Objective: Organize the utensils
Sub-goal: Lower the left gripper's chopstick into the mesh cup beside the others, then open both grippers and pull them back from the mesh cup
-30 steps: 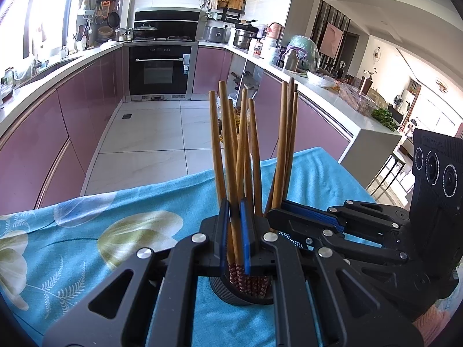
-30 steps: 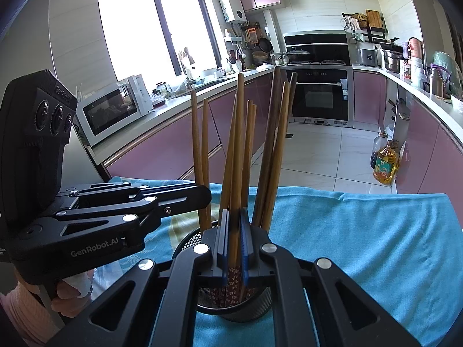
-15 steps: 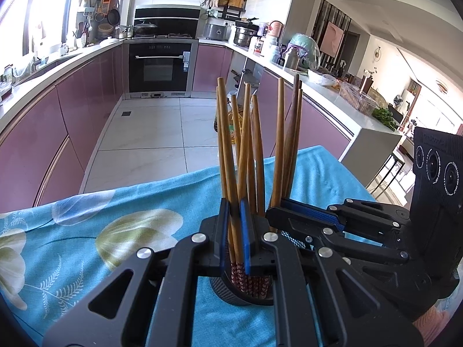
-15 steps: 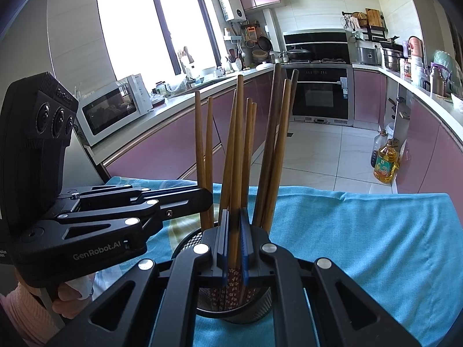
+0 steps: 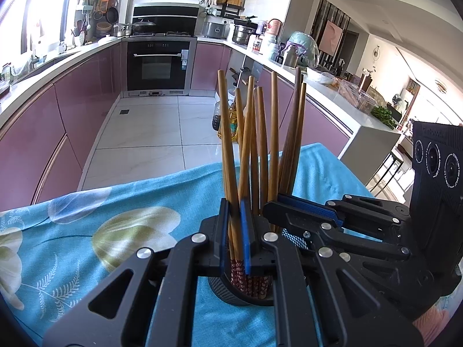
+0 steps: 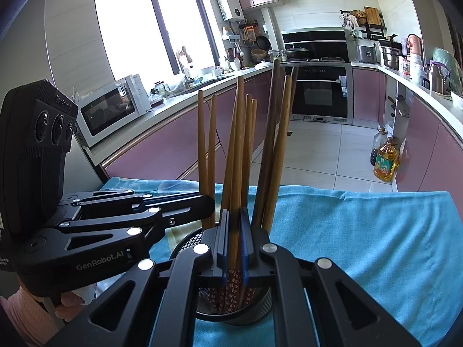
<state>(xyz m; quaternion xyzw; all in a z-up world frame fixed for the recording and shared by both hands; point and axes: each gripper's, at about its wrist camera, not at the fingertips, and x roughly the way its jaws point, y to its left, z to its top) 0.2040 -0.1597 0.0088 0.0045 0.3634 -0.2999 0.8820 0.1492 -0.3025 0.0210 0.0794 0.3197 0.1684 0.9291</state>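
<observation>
Turquoise floral tablecloth (image 5: 86,231) is carrying a black mesh cup (image 6: 249,315) of brown wooden chopsticks (image 5: 257,144). Left gripper (image 5: 234,231) and right gripper (image 6: 234,243) are each clamping one chopstick — both sticks standing in the cup.

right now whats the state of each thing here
left gripper: jaws shut on a chopstick
right gripper: jaws shut on a chopstick
chopsticks: standing in the holder, fanned out
mesh holder: upright on the cloth
blue cloth: spread flat
</observation>
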